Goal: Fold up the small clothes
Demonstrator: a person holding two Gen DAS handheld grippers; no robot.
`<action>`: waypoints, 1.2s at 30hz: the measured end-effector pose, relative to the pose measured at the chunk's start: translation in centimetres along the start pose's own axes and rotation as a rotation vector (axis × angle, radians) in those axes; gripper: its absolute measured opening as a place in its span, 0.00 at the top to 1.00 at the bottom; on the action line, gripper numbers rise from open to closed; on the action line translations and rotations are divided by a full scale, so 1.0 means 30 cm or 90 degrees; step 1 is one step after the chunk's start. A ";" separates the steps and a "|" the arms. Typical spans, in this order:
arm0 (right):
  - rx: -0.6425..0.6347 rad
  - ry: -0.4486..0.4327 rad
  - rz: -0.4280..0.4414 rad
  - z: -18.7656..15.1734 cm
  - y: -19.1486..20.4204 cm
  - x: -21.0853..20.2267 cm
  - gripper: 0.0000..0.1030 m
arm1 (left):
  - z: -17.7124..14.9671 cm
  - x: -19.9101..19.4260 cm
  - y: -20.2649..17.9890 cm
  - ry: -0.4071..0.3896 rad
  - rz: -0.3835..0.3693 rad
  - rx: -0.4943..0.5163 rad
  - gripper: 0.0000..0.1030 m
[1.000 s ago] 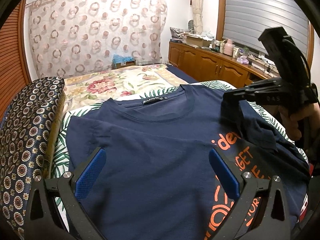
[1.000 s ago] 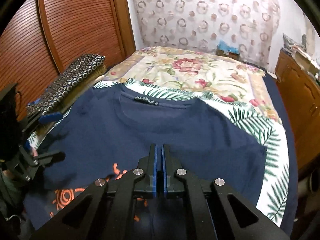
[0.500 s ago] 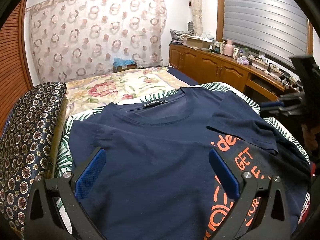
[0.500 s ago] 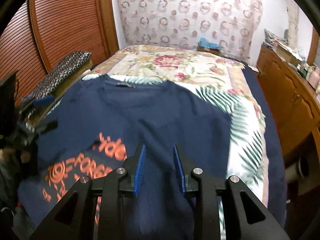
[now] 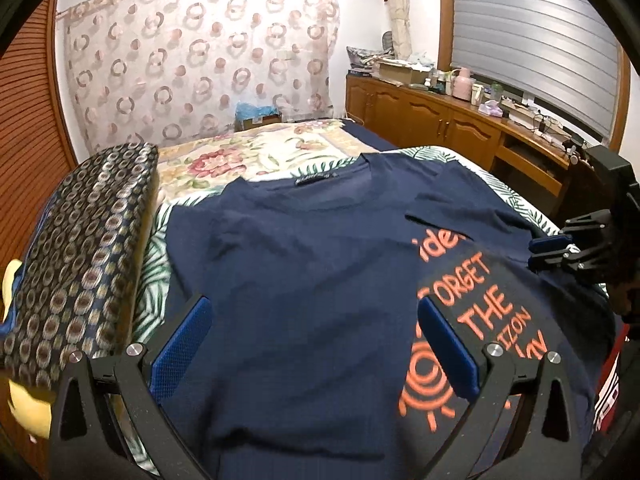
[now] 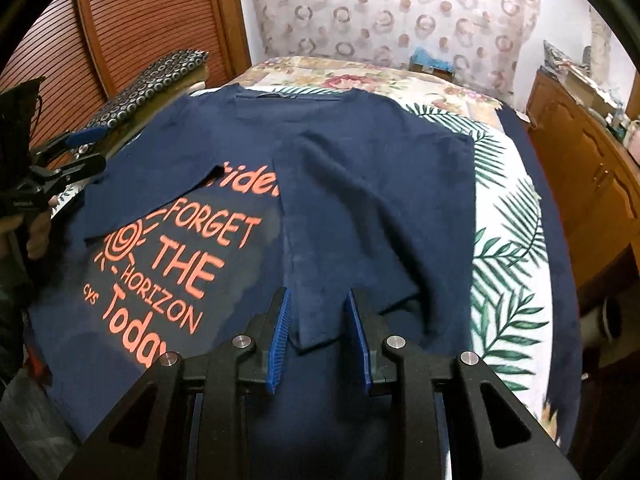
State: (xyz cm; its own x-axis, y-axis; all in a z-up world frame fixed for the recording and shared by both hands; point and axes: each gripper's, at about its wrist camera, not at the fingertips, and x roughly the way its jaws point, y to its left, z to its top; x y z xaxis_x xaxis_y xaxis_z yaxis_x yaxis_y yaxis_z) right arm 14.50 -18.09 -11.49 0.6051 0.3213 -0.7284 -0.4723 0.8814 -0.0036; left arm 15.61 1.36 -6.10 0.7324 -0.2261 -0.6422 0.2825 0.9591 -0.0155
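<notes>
bed [image 6: 516, 216]: carries all | navy T-shirt [image 5: 304, 280]: centre, right side flap folded inward | left claw [image 5: 316, 344]: 6 o'clock, wide apart, empty | right claw [image 6: 320, 336]: parted, straddling flap corner | risk: loose flap may slide open, cloth unpinned

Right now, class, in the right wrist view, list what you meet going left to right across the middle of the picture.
left gripper → orange print → folded-over navy flap → palm-leaf bedcover → wooden cabinet

Navy T-shirt [image 5: 304, 280] spread on bed [image 5: 256, 152], left claw [image 5: 316, 344] spread wide above it
</notes>
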 end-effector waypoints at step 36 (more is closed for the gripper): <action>-0.040 -0.095 0.043 0.138 -0.025 -0.077 0.55 | 0.193 0.057 0.220 0.064 0.073 -0.008 0.00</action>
State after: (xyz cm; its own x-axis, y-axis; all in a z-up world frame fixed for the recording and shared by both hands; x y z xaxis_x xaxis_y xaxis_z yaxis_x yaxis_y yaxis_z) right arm 16.11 -18.05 -6.95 0.6573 0.4309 -0.6183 -0.5510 0.8345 -0.0042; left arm 22.32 6.31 -2.86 0.6938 -0.0977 -0.7135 0.1930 0.9797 0.0535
